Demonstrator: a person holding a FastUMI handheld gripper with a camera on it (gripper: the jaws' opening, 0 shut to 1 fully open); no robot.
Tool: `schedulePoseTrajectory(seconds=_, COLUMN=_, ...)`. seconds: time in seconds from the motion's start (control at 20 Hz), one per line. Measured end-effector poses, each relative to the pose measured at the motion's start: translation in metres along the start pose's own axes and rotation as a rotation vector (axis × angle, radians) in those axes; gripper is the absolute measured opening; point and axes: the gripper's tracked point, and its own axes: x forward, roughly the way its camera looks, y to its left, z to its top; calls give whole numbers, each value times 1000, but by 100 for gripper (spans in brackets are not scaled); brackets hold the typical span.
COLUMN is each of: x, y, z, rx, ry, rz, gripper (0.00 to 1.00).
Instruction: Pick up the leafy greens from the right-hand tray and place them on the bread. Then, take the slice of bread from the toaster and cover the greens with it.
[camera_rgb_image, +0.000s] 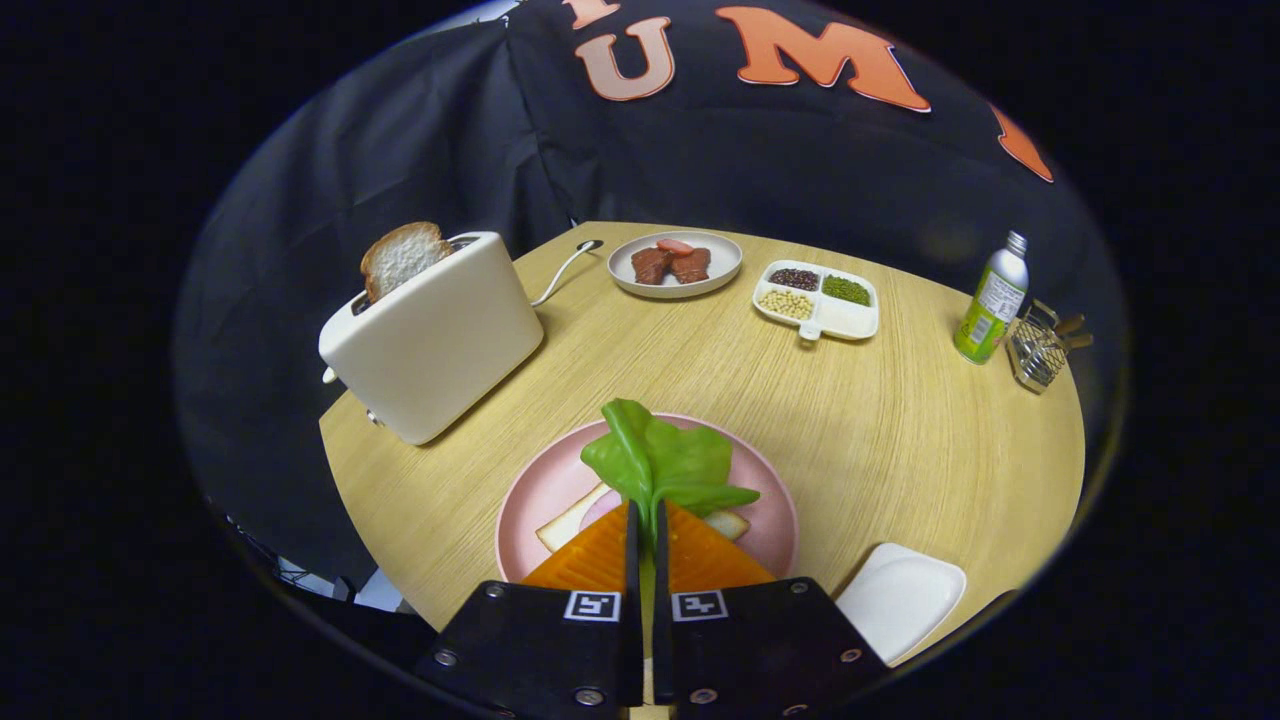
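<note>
My gripper (646, 512) is shut on the stem of the leafy greens (662, 462), which fan out just ahead of the fingertips. Below them lies a pink plate (545, 485) holding a slice of bread (570, 523), mostly hidden by the fingers and the leaves. The greens hang over the plate; whether they touch the bread I cannot tell. Beyond the plate to the left stands a white toaster (440, 345) with a slice of bread (400, 257) sticking up from its slot.
A white tray (900, 595) sits right of the fingers near the table edge. Farther back are a plate of meat (675, 263), a divided dish of beans (818, 298), a green bottle (992, 300) and a wire basket (1038, 350). The toaster's cord (562, 268) trails toward the back.
</note>
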Motion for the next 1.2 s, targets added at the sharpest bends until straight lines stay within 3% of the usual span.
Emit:
schedulePoseTrajectory(seconds=0.15, x=10, y=11, z=-4, rx=-3, ry=31, rz=25, gripper=5)
schedulePoseTrajectory(seconds=0.35, x=28, y=-2, z=-13, rx=-55, ry=78, rz=-45, gripper=8)
schedulePoseTrajectory(seconds=0.45, x=30, y=4, z=-13, rx=-27, ry=89, rz=-21, gripper=12)
schedulePoseTrajectory(seconds=0.8, x=32, y=6, z=-21, rx=-21, ry=140, rz=-8, gripper=47)
schedulePoseTrajectory(seconds=1.0, x=23, y=-1, z=-8, rx=-52, ry=105, rz=-53, gripper=62)
schedulePoseTrajectory(seconds=1.2, x=18, y=9, z=12, rx=-39, ry=78, rz=-42, gripper=72)
